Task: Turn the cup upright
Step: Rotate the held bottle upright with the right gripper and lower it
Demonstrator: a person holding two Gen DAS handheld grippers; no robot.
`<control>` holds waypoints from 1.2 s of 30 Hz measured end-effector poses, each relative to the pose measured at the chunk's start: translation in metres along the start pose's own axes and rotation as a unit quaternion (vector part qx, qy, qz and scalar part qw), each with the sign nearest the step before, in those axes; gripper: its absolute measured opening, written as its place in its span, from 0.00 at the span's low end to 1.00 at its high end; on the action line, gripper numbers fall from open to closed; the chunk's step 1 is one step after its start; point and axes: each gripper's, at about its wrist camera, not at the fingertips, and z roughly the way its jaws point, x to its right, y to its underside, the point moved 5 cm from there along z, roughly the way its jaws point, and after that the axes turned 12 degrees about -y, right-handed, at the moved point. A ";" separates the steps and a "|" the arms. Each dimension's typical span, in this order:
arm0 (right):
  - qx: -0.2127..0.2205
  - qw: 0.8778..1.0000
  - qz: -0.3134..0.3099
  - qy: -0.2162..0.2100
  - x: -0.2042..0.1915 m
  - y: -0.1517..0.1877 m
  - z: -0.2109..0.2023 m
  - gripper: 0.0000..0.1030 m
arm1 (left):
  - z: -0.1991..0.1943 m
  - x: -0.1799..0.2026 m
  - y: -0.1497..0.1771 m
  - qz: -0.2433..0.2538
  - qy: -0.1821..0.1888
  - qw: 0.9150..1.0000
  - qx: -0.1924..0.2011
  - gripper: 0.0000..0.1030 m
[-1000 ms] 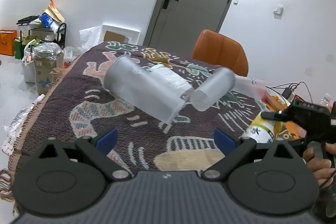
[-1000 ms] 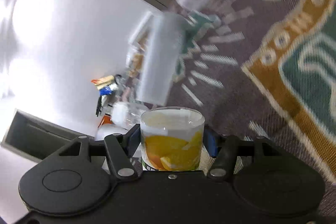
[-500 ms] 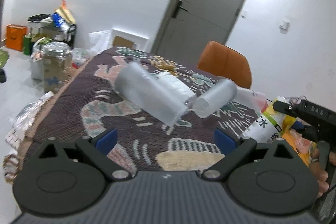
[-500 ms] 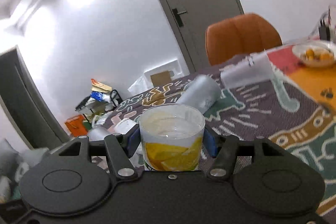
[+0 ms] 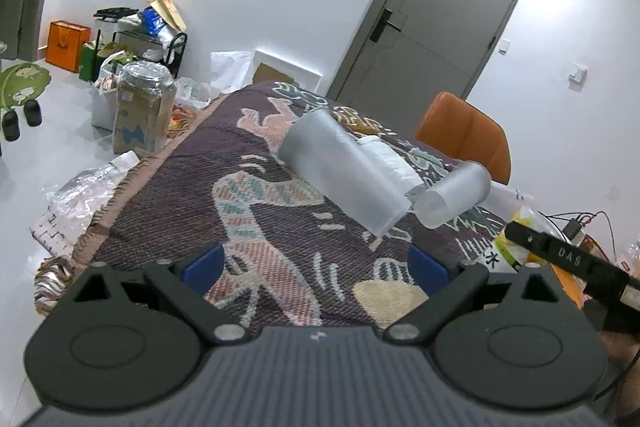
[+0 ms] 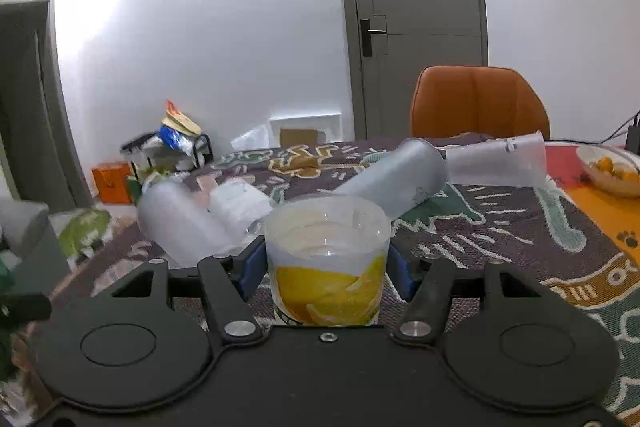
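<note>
The right gripper (image 6: pixel 327 267) pinches a lemon-printed cup (image 6: pixel 327 259) between its blue pads, mouth up and level, just above the patterned tablecloth (image 6: pixel 500 227). The left gripper (image 5: pixel 314 263) hangs spread and empty over the near end of the same cloth.

The likely trouble from here, as a judgement: the thin plastic wall could buckle or slip if the squeeze changes before the base meets the cloth, and the soft woven surface could let the cup topple on release (whether the base already touches cannot be told). The cup looks empty, with only a clear inner ring showing.

Behind it, three frosted tumblers lie on their sides: one (image 6: pixel 180 223) at 10 o'clock, one (image 6: pixel 396 183) at 1 o'clock, and a paler one (image 6: pixel 498 163) at 2 o'clock, all seemingly empty. A bowl (image 6: pixel 612 171) of small orange fruit sits at the far right edge, near an orange chair (image 6: pixel 478 103).
</note>
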 end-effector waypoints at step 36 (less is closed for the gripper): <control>0.014 0.996 0.071 -0.043 0.072 0.026 -0.103 1.00 | -0.046 0.121 0.016 0.142 -0.015 0.989 0.024 1.00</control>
